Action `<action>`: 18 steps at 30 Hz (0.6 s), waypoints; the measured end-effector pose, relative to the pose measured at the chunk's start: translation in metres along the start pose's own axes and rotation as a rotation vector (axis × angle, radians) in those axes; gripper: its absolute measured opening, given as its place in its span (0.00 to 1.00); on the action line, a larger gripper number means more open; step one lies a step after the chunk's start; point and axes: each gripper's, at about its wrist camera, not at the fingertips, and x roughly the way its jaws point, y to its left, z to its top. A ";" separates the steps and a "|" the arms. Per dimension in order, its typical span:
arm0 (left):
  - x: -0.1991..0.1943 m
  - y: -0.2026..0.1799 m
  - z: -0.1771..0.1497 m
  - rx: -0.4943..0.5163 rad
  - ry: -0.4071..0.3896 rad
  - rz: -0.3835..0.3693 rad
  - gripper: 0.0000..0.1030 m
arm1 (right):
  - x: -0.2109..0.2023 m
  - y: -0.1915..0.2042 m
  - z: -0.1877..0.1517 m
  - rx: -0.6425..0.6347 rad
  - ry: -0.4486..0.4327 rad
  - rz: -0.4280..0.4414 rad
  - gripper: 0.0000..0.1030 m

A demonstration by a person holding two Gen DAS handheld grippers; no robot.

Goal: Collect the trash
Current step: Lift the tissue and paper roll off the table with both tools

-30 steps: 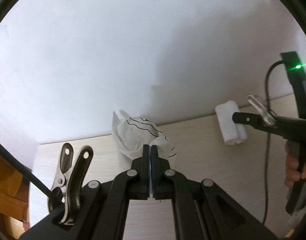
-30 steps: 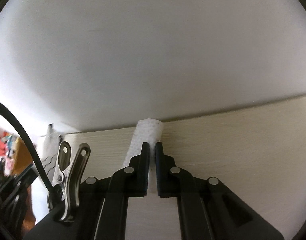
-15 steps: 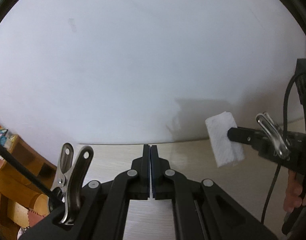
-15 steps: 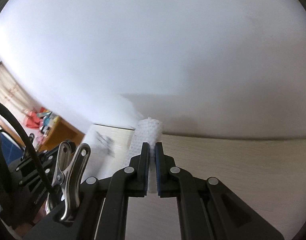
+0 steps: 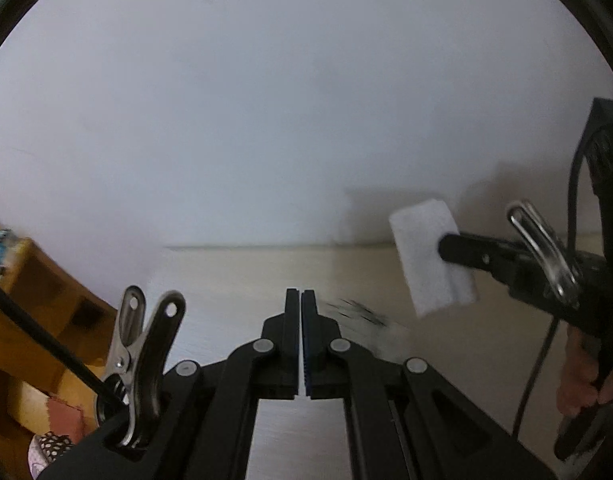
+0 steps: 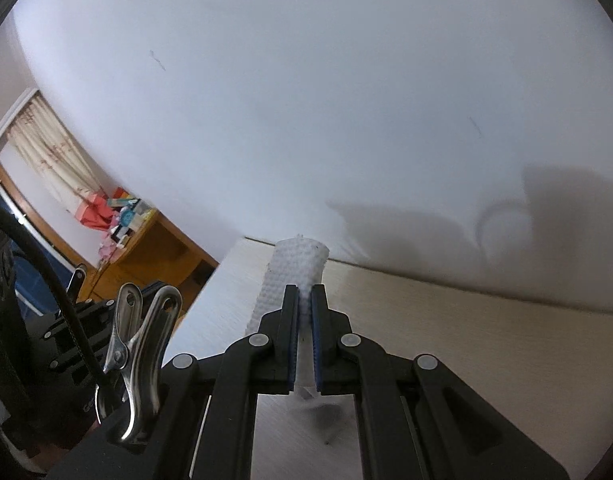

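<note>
My right gripper (image 6: 305, 292) is shut on a folded white paper towel (image 6: 298, 268) and holds it up above the pale wooden table (image 6: 466, 320). In the left wrist view the same paper towel (image 5: 422, 248) hangs from the right gripper (image 5: 446, 248) at the right. My left gripper (image 5: 301, 296) is shut, with nothing visible between its pads. A blurred white crumpled paper with black lines (image 5: 362, 316) shows just right of the left fingers, low over the table (image 5: 226, 280).
A white wall (image 5: 266, 120) rises behind the table. A wooden shelf unit (image 5: 34, 300) stands past the table's left edge, also in the right wrist view (image 6: 146, 248). A curtained window (image 6: 46, 152) is at far left. A hand (image 5: 582, 380) grips the right tool's handle.
Both grippers have lifted and swung left. The crumpled paper left the middle of the left view and now shows blurred beside the fingers. The paper towel stays clamped in the right gripper.
</note>
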 end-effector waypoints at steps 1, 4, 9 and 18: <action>0.003 -0.009 -0.005 0.011 0.003 -0.008 0.07 | 0.006 0.003 -0.004 0.009 0.003 -0.008 0.07; 0.014 -0.031 -0.010 0.041 0.023 -0.044 0.41 | 0.002 -0.009 -0.015 0.052 0.007 -0.039 0.07; 0.025 -0.041 -0.019 0.107 0.033 -0.096 0.59 | -0.007 -0.031 -0.030 0.103 0.022 -0.116 0.07; 0.073 -0.037 -0.001 0.124 0.153 -0.053 0.28 | -0.023 -0.051 -0.036 0.114 0.036 -0.148 0.07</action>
